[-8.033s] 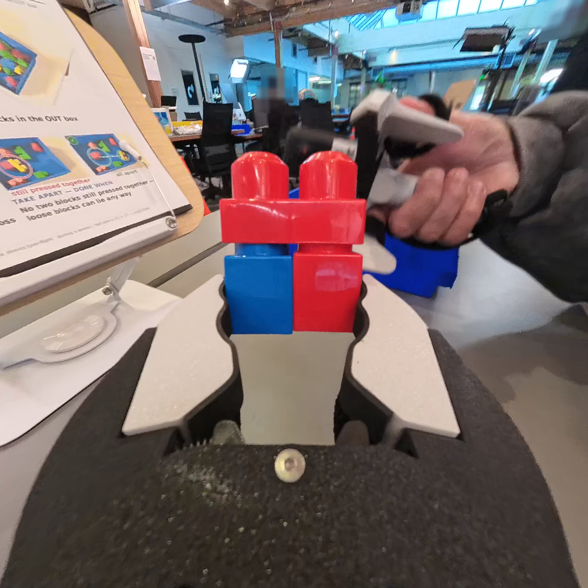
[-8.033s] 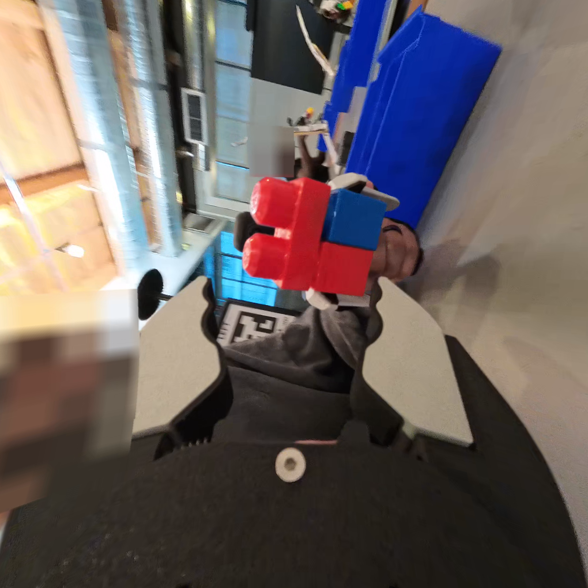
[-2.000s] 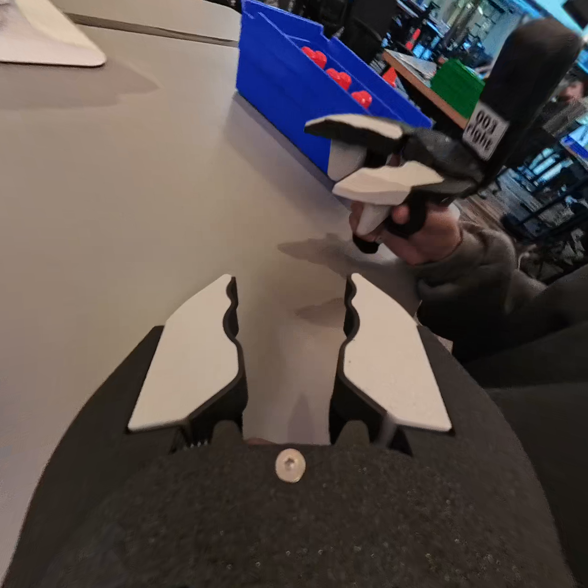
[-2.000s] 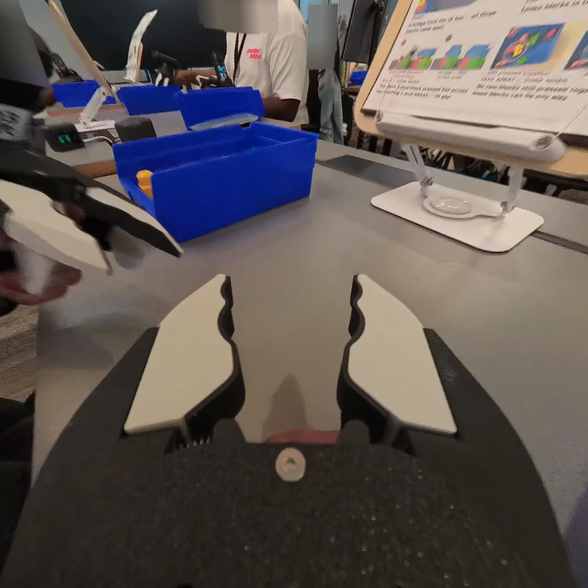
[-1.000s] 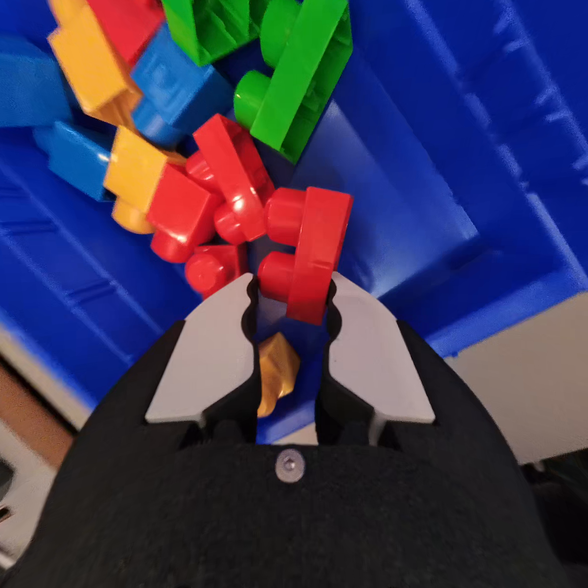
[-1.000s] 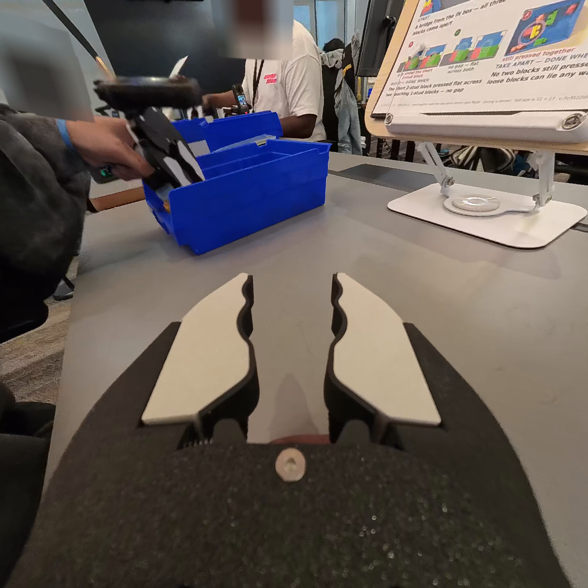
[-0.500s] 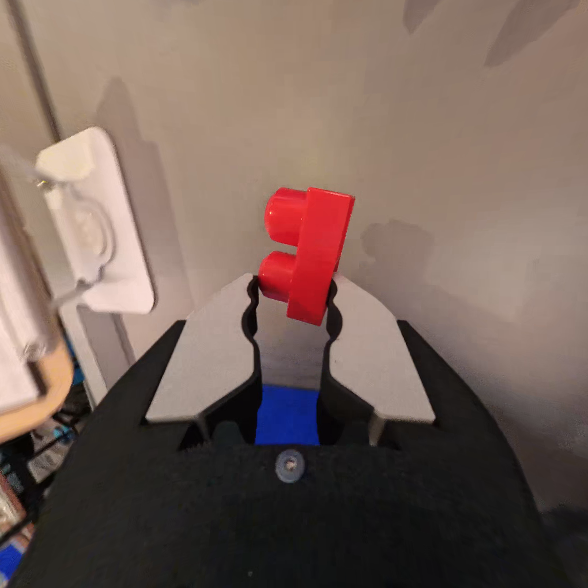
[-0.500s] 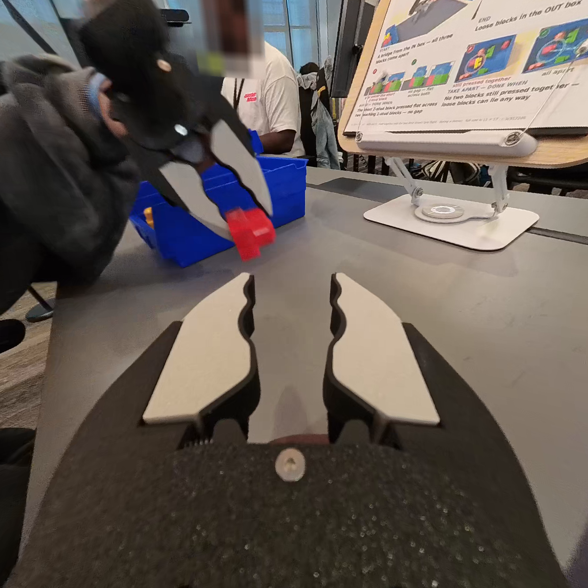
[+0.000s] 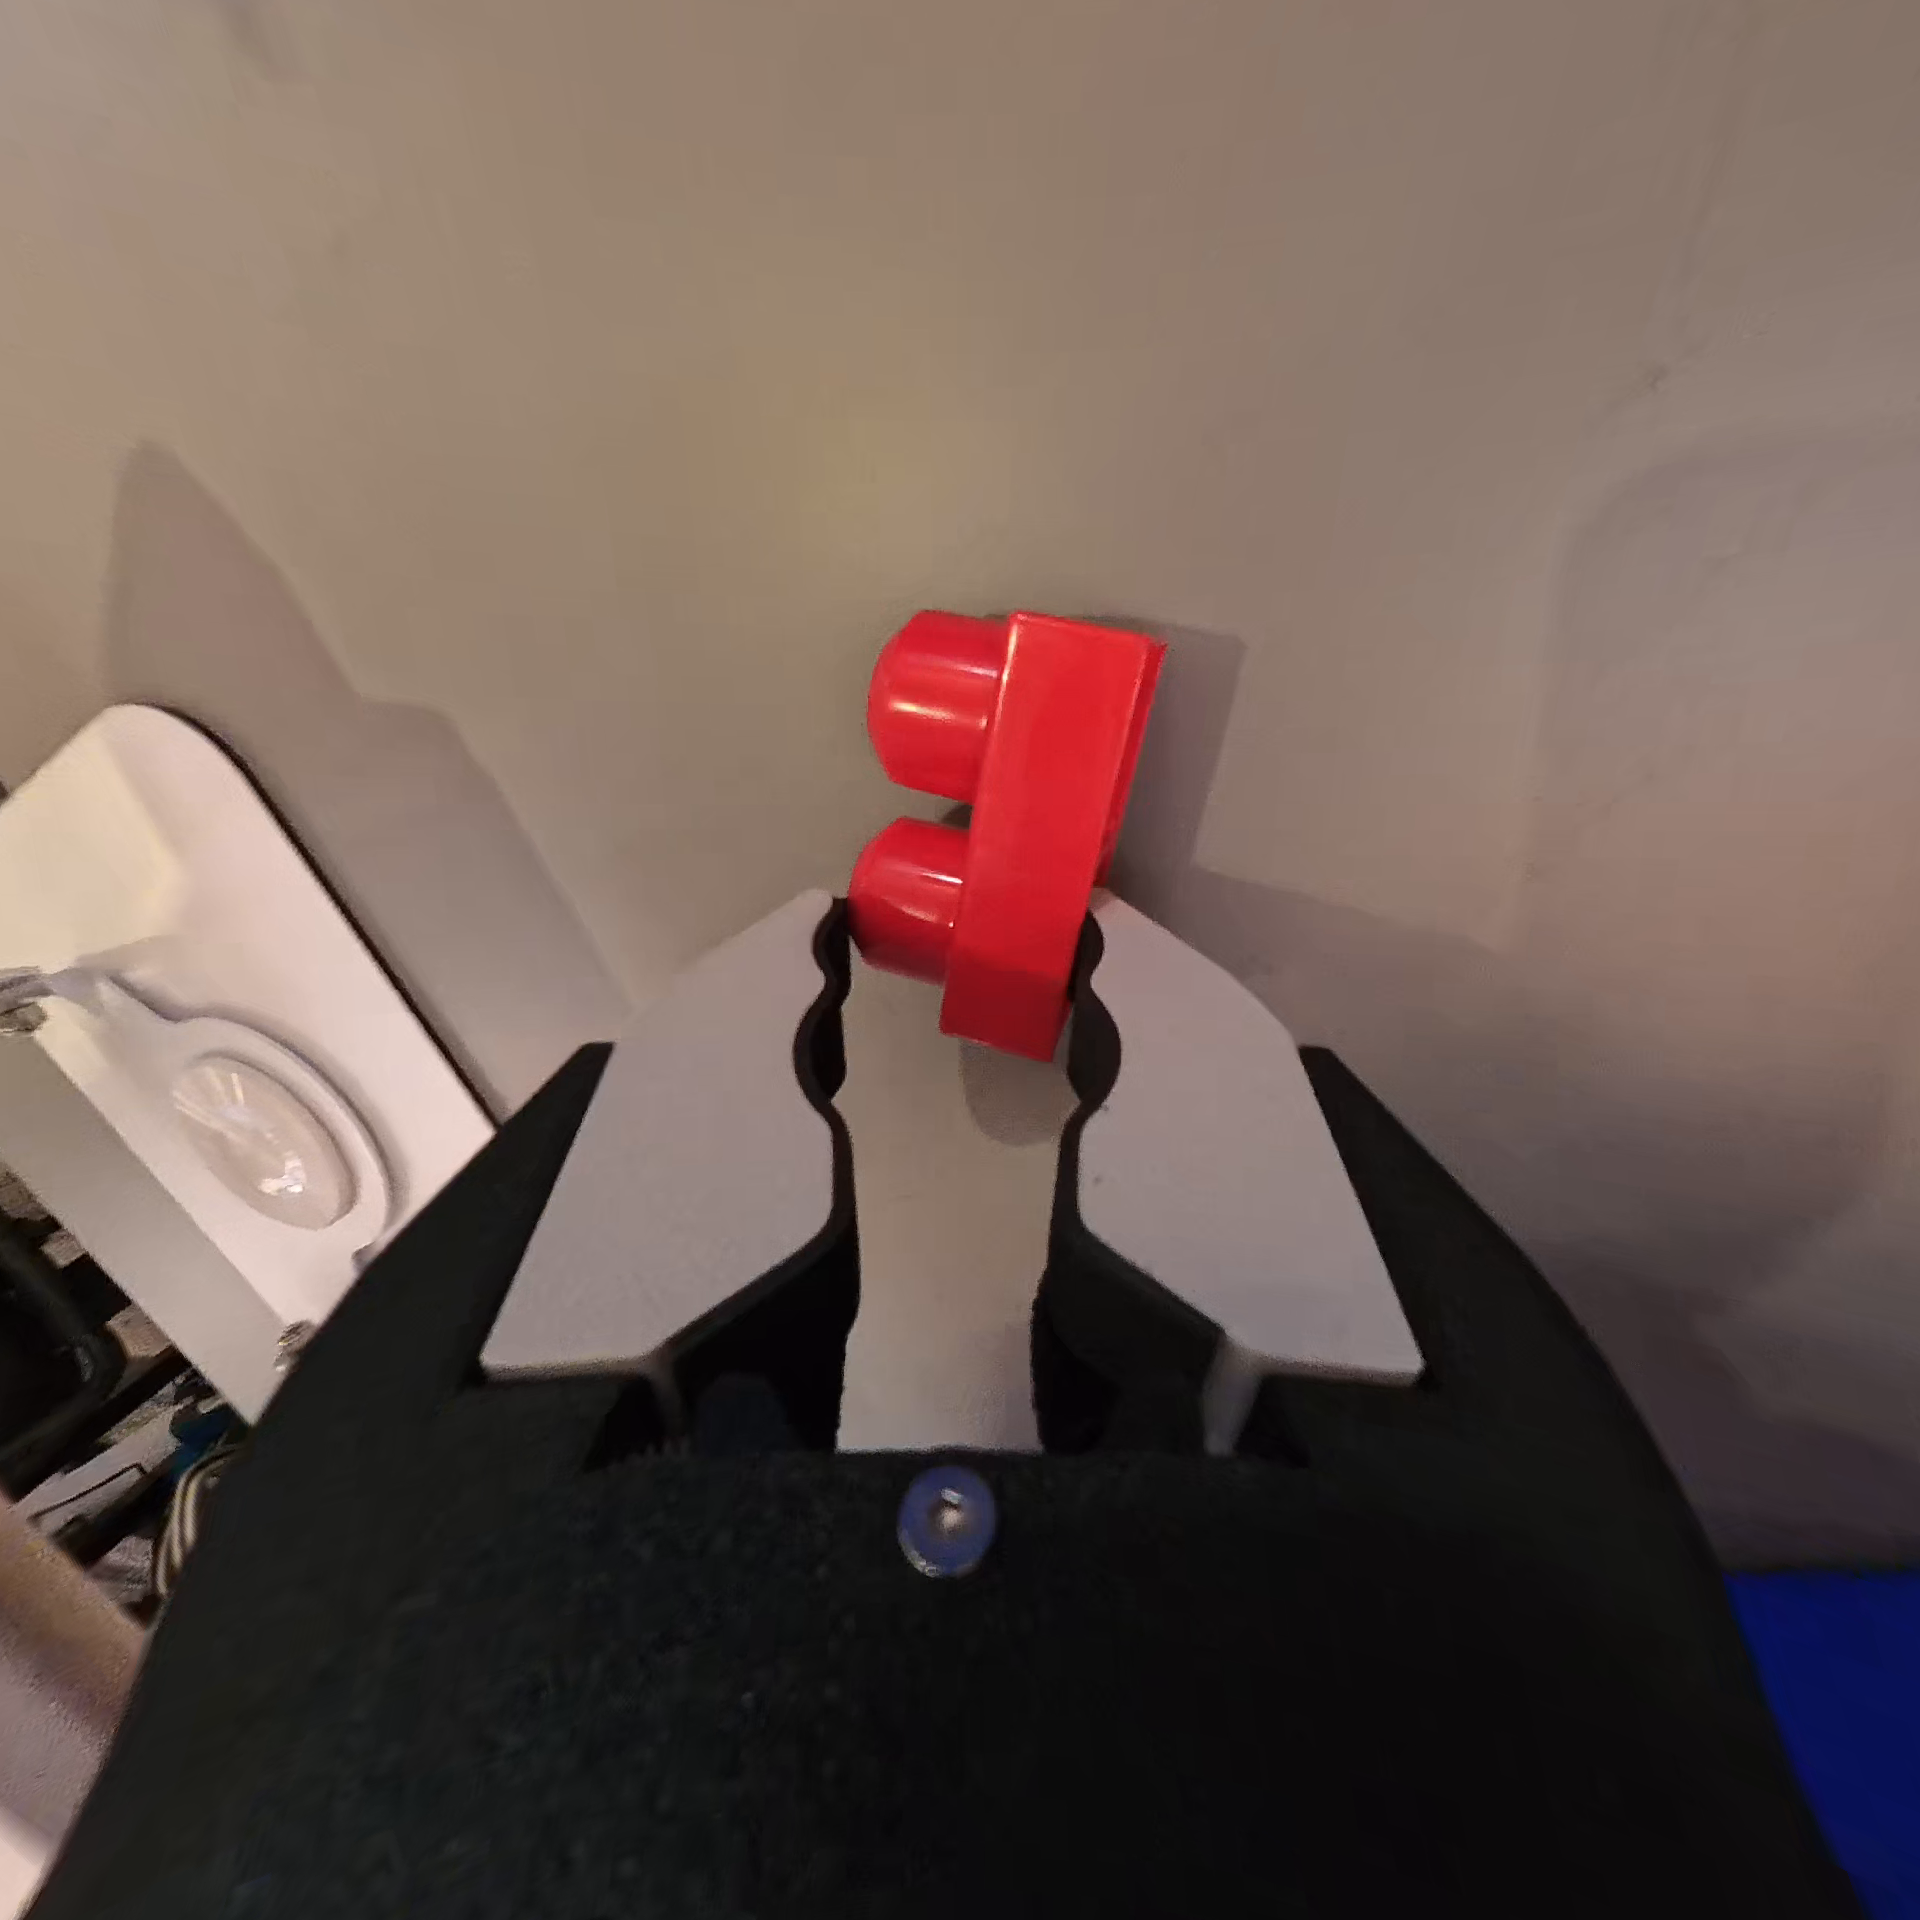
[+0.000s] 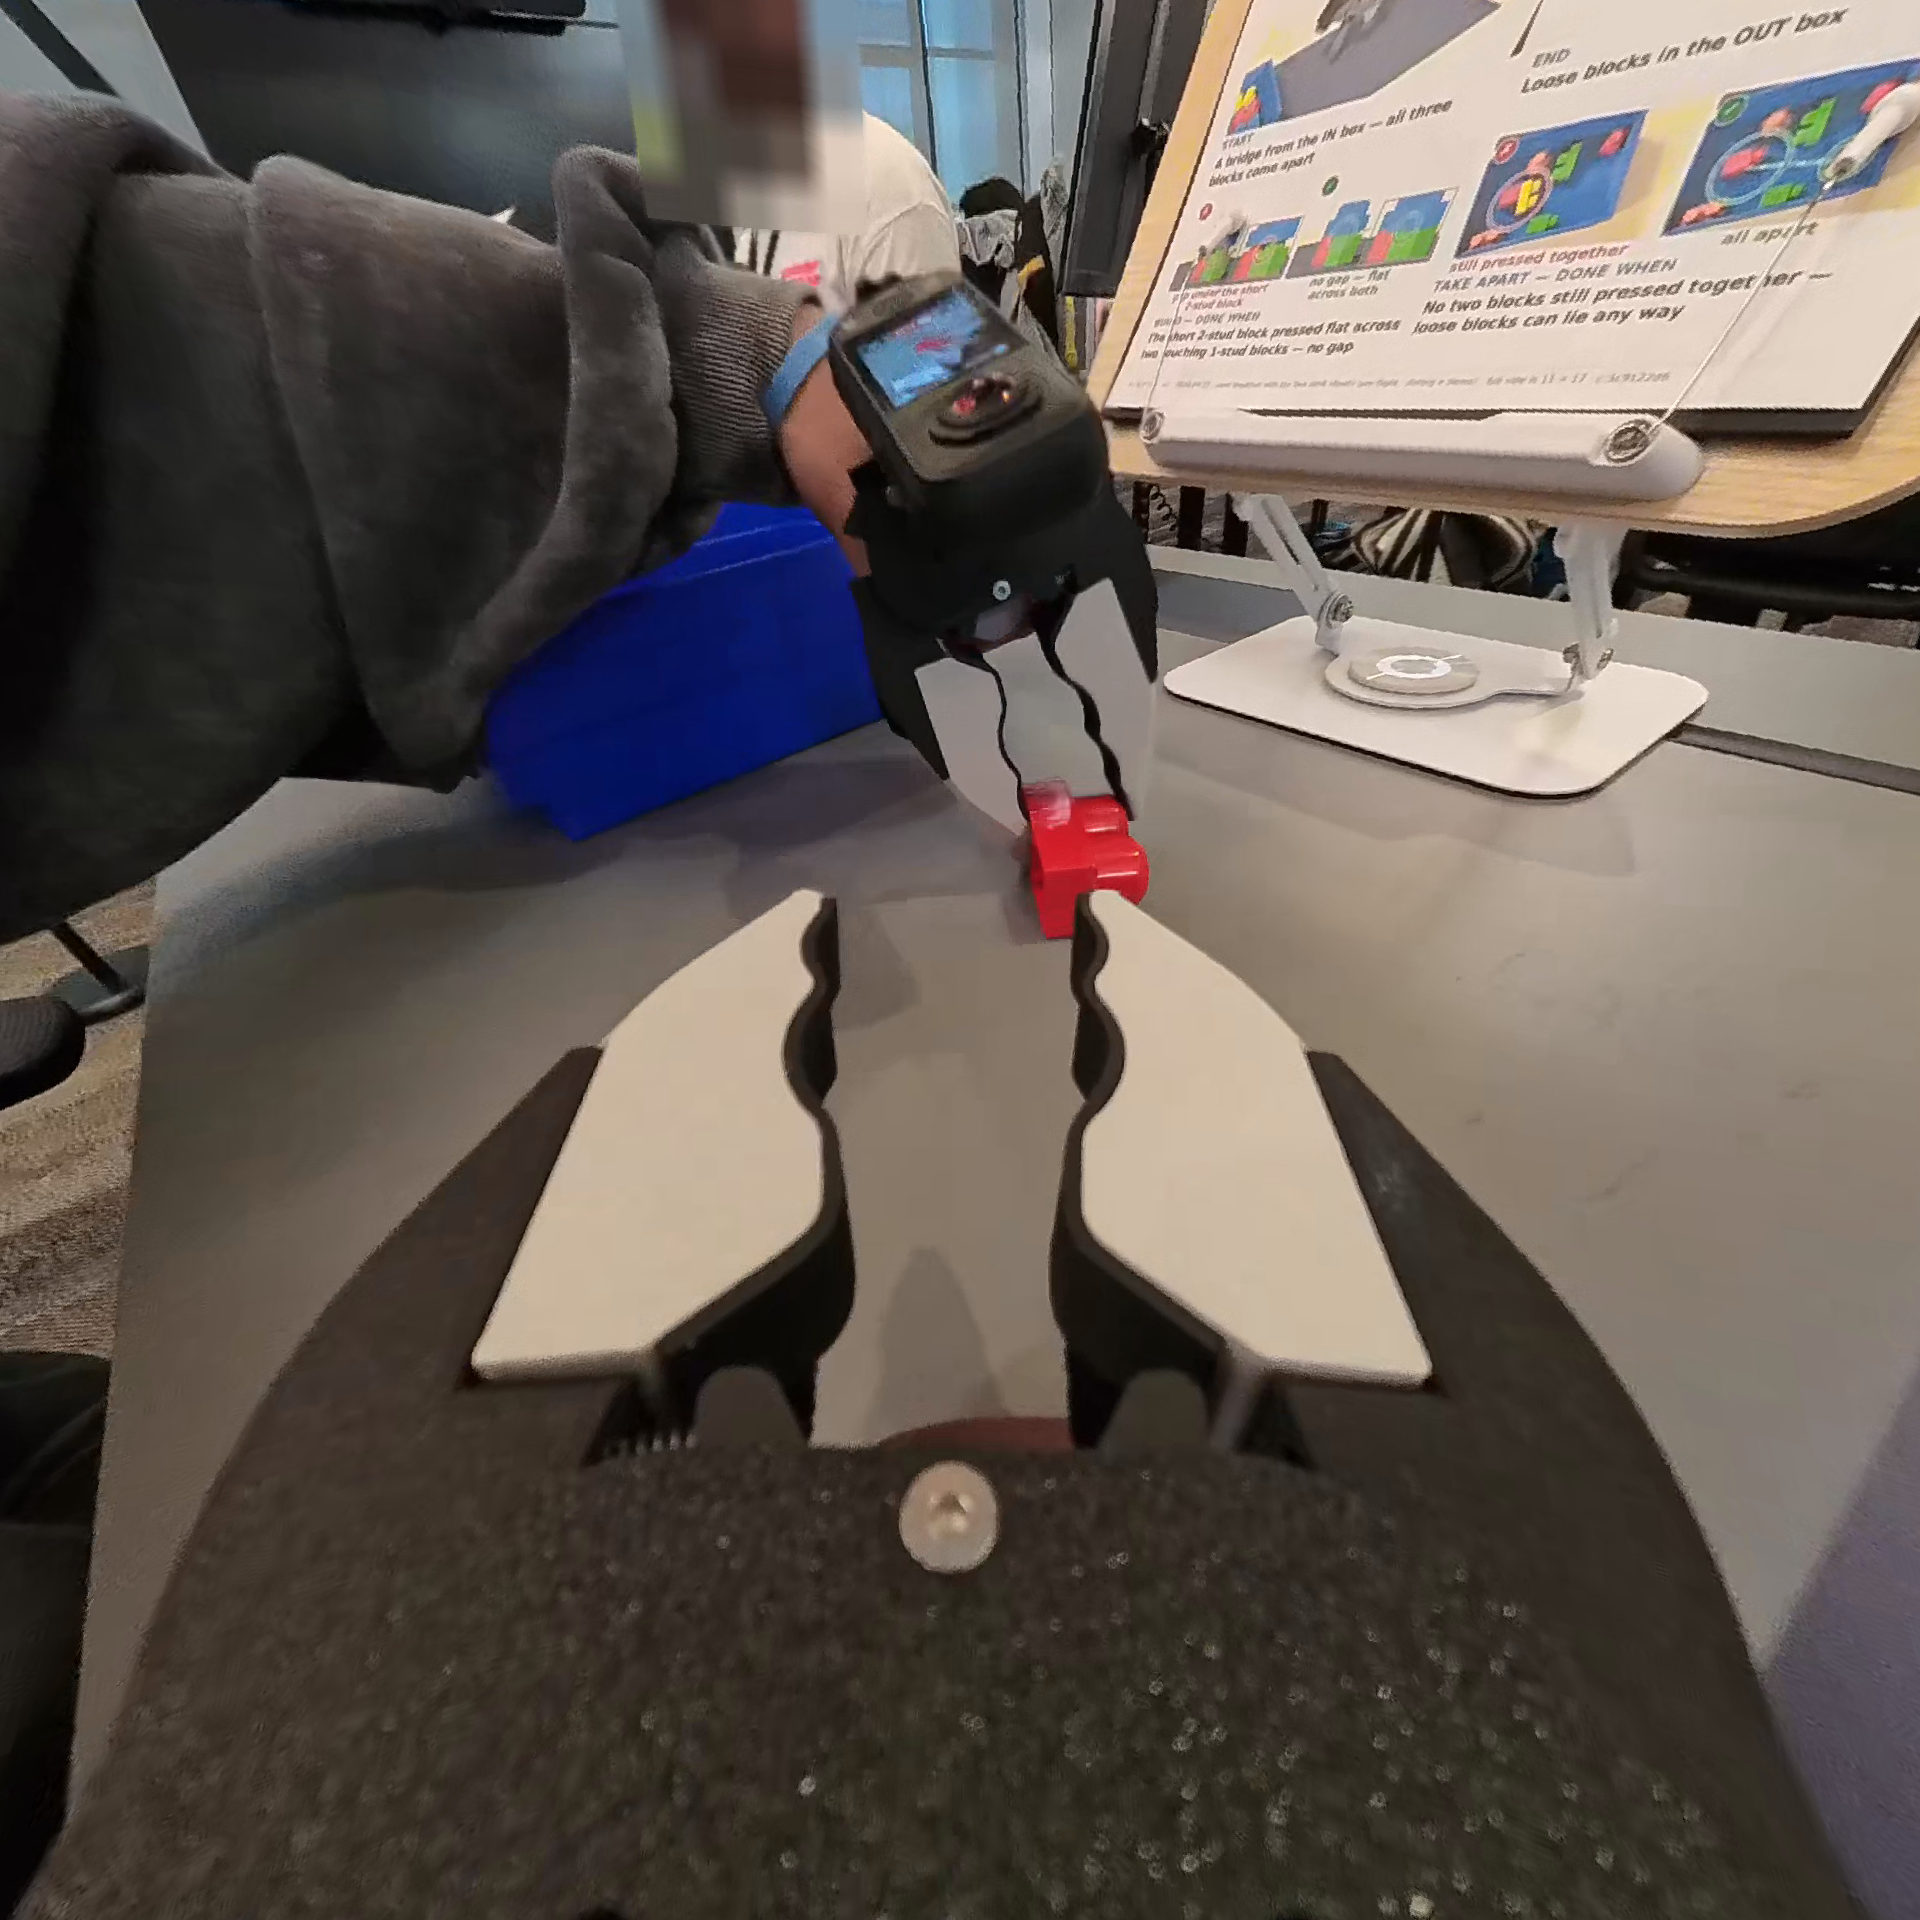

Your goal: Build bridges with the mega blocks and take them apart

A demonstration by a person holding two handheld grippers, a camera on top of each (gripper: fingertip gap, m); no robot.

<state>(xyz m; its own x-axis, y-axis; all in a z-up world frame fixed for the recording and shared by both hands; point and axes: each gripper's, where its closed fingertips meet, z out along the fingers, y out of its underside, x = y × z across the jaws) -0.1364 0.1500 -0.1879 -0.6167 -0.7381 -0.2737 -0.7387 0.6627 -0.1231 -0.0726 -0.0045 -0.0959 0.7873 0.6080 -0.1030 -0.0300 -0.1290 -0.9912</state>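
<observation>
My left gripper (image 9: 961, 925) is shut on a flat red two-stud block (image 9: 1023, 821), held on edge with its studs to the left and its far end at the grey table (image 9: 1039, 312). The right wrist view shows the same: the left gripper (image 10: 1070, 821) points down with the red block (image 10: 1081, 862) at the tabletop (image 10: 1507, 987). My right gripper (image 10: 951, 914) is open and empty, low over the table, just short of the block.
A blue bin (image 10: 675, 665) stands behind the left gripper, partly hidden by a grey sleeve (image 10: 312, 468). A white stand (image 10: 1455, 707) holding an instruction board (image 10: 1507, 208) is at the back right; its base also shows in the left wrist view (image 9: 187, 987). Left tips to right tips: about 20 cm.
My left gripper took the red two-stud block out of the blue bin, carried it over the table and lowered it to the tabletop. My right gripper stayed open and nearly still.
</observation>
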